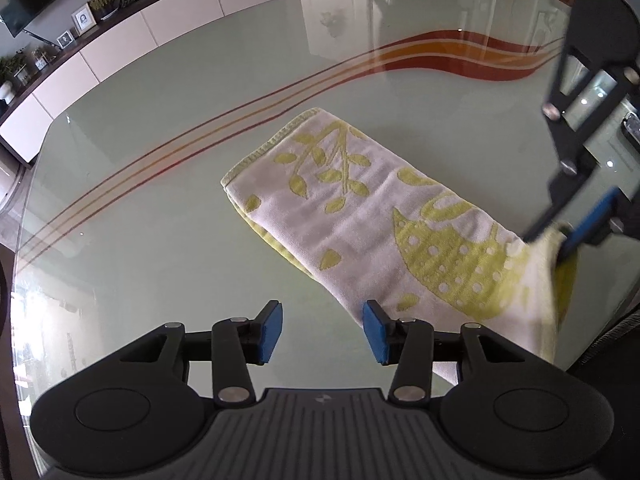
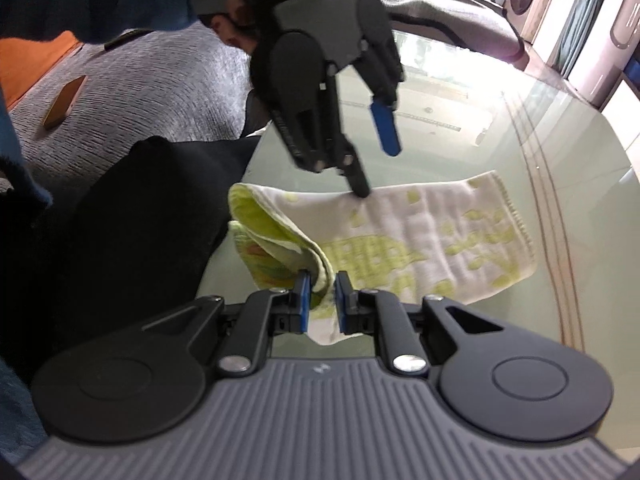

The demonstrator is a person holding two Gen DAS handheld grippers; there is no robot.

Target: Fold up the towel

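Presently, right gripper (image 2: 320, 300): blue pads clamped on a bunched end of the towel (image 1: 360, 216), that end lifted clear of the glass table (image 1: 160, 200). Left gripper (image 1: 322, 330): jaws apart, nothing between them, pointing steeply down over the towel's near long edge; its right pad (image 1: 376, 332) stands just at that edge, and whether it touches cannot be told.

Towel: white with green leaf print, already folded into a long strip, lying diagonally about mid-table. The far stitched end rests flat toward the table's striped side; the held end rises by the table edge nearest the person, whose dark sleeve (image 2: 120, 220) is close by.

Risks, as judged:
- pinched layers sliding out of the right gripper's pads, since several thicknesses are gathered unevenly;
- strip skating on smooth glass when pulled over, spoiling alignment;
- left gripper catching only the top layer at the edge.
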